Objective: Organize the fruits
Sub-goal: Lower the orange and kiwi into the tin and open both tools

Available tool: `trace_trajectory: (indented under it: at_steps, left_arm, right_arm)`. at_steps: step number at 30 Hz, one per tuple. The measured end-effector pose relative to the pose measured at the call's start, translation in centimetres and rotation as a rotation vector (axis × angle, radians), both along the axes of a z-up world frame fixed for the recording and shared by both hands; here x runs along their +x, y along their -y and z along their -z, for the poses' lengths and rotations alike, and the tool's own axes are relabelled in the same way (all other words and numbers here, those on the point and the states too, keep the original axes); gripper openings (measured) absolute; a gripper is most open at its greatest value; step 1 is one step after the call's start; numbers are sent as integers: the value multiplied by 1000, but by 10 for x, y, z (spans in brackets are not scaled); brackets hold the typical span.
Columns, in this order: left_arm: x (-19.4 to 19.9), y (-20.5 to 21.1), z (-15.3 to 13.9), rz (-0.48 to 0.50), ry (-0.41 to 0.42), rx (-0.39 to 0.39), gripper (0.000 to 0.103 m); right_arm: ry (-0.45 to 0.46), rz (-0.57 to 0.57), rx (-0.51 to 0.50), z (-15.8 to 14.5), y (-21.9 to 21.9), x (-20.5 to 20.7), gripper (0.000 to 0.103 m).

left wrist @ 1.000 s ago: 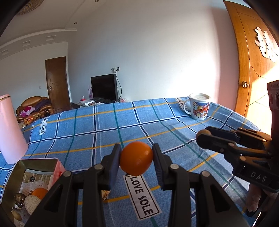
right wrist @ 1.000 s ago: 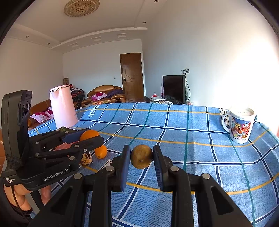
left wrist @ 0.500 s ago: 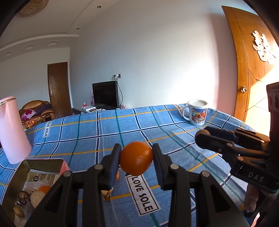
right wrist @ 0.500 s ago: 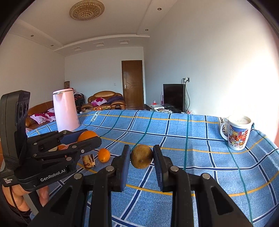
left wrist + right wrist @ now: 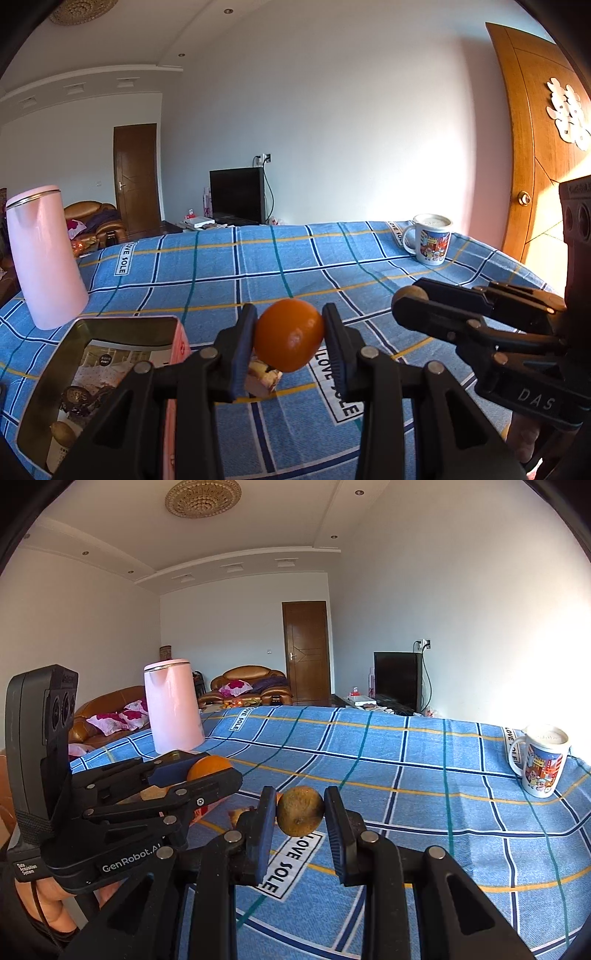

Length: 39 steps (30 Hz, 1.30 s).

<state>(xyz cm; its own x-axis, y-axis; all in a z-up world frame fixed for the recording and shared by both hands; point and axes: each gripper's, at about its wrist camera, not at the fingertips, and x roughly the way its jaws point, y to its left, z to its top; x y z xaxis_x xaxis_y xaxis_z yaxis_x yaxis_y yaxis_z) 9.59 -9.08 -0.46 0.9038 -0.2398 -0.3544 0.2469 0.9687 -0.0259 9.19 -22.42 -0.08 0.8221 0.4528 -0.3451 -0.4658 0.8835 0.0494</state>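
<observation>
My left gripper [image 5: 289, 334] is shut on an orange [image 5: 289, 334] and holds it above the blue checked tablecloth [image 5: 295, 269], just right of an open pink tin box [image 5: 110, 332] with a small fruit [image 5: 62, 430] inside. My right gripper [image 5: 300, 811] is shut on a brown, rough-skinned round fruit [image 5: 300, 811] held above the cloth. In the right wrist view the left gripper [image 5: 207, 771] with its orange [image 5: 208, 767] is at the left. In the left wrist view the right gripper [image 5: 410, 299] is at the right.
A pink kettle [image 5: 44, 254] stands at the far left of the table. A printed mug [image 5: 430, 243] stands at the far right. A small wrapped snack [image 5: 262, 376] lies on the cloth under the orange. A wooden door [image 5: 535, 147] is at the right.
Both grippers have risen and tilted up, still holding their fruits. The tin box looms larger at the left. The small orange on the cloth has gone out of the right wrist view.
</observation>
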Motion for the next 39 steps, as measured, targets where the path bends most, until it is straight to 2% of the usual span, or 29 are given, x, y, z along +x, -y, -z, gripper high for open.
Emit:
trace_trajectory:
  at_steps: [11,17,23,29,39]
  left_arm:
    - [-18,-63,1,-90,-16,-39,38]
    - [-29,-112,2,-189,-38,-64,38]
    - [-35,-153,9,-270,-69,-94,38]
    - [-36,-172,22,-289,-110,-106,38]
    - [-32,-182,35,-298,-159,-116,38]
  right_arm:
    - [-9,-132,-26,-7,-64,-7,28]
    - [-32,-224,-17,-10,-100,-9,28]
    - [-52,-301,-54,-3,-138,-11,28]
    - [-76,-356,-104,7,-169,-16,28]
    - [-181,-383,-185,29,-198,-4,29]
